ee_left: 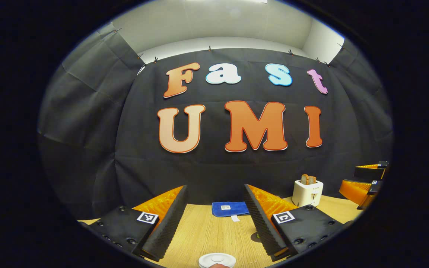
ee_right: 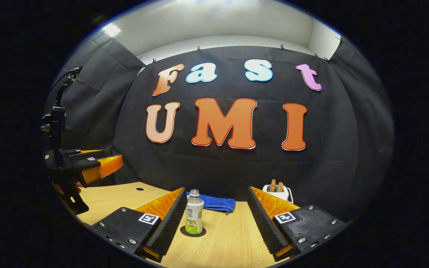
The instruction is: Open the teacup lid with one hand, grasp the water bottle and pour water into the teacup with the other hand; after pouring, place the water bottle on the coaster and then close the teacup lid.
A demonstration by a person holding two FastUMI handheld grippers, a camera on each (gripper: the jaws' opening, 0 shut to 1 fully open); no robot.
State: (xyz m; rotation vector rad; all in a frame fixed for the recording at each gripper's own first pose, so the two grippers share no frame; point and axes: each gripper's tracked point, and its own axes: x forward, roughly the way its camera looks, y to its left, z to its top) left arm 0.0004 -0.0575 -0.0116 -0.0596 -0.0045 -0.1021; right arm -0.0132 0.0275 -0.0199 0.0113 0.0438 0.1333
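Note:
In the left gripper view a white round teacup lid (ee_left: 216,259) shows at the bottom edge, just below the gap of my left gripper (ee_left: 215,188), which is open and holds nothing. The cup under the lid is hidden. In the right gripper view a small water bottle (ee_right: 194,215) with a green label and a grey cap stands upright on a dark round coaster (ee_right: 199,233). It is close to the left finger of my right gripper (ee_right: 217,190), which is open and apart from it. The left gripper (ee_right: 101,165) also shows at far left, raised above the table.
The wooden table (ee_right: 233,238) carries a folded blue cloth (ee_right: 214,203) near the back wall and a white toaster (ee_left: 307,192) with bread slices at the back right. The right gripper (ee_left: 365,180) hovers at the right edge of the left gripper view.

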